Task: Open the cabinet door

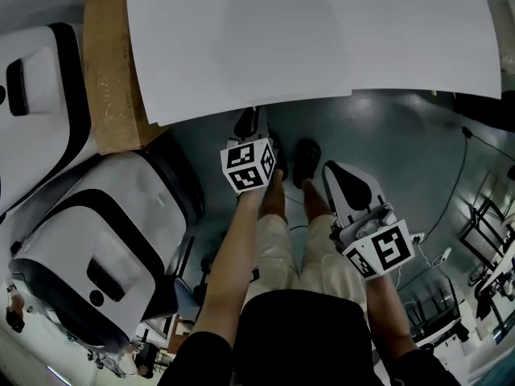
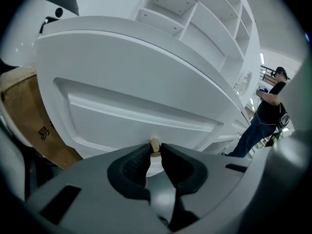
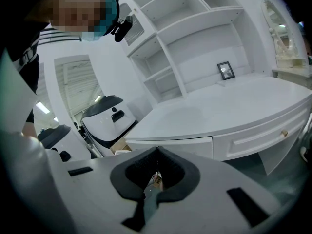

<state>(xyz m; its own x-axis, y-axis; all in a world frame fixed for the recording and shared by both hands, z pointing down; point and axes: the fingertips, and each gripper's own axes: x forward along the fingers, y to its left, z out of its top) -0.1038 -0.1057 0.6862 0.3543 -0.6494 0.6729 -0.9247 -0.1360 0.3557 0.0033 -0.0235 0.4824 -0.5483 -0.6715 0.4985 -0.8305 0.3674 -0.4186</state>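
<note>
A white panelled cabinet door (image 2: pixel 136 101) fills the left gripper view, with a small wooden knob (image 2: pixel 155 145) at its lower edge. My left gripper (image 2: pixel 155 149) is shut on that knob, one black pad on each side of it. In the head view the left gripper (image 1: pixel 249 127) reaches under the edge of the white top (image 1: pixel 322 39), so the knob is hidden there. My right gripper (image 1: pixel 344 179) hangs lower right, away from the cabinet. Its jaws (image 3: pixel 156 152) are shut and hold nothing, pointing towards the white desk (image 3: pixel 234 106).
A cardboard box (image 1: pixel 109 63) stands left of the cabinet, beside white-and-black machines (image 1: pixel 105 248). White open shelves (image 2: pixel 204 18) rise behind the top. A person (image 2: pixel 268 111) stands at the far right. A cable (image 1: pixel 459 175) lies on the grey floor.
</note>
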